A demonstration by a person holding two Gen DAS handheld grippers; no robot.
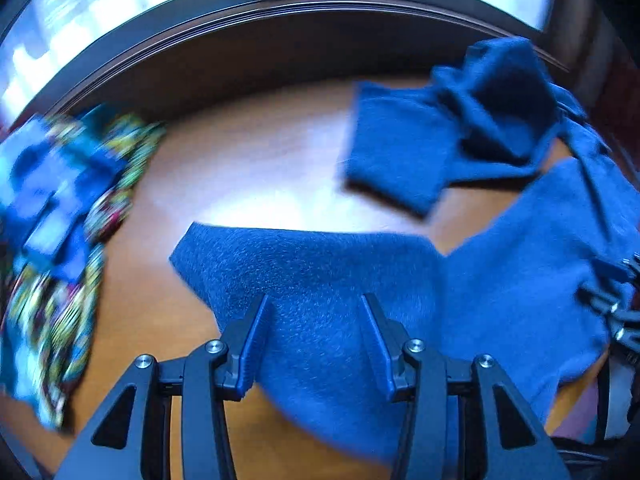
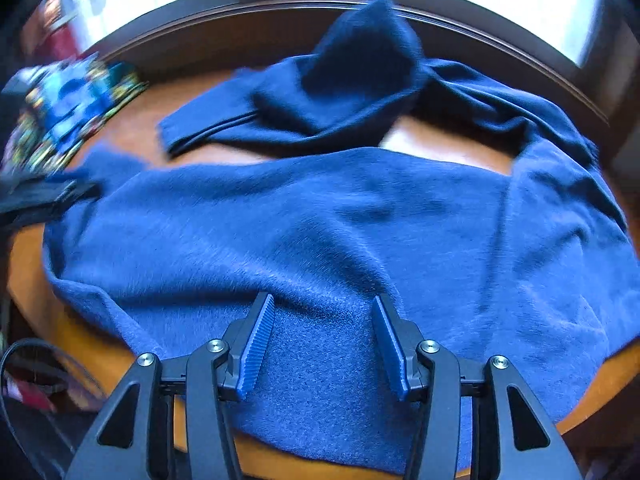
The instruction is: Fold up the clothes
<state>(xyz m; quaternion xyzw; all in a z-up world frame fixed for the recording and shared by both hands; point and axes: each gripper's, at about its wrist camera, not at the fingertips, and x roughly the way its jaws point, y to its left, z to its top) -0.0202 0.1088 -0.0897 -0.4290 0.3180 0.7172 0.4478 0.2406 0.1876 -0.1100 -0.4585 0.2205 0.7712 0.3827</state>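
Orange-brown wooden table [image 2: 432,140] under a window. Fuzzy dark-blue knit sweater [image 2: 320,220] sprawls across most of it, body flat, one sleeve [image 1: 400,152] bent across the far side, bunched near the back. Multicoloured patterned cloth [image 1: 60,220] heaped at table's left edge, blurred. Left gripper [image 1: 314,304] wide, jaws empty, over sweater's edge. Right gripper [image 2: 322,302] wide, empty, over sweater body.
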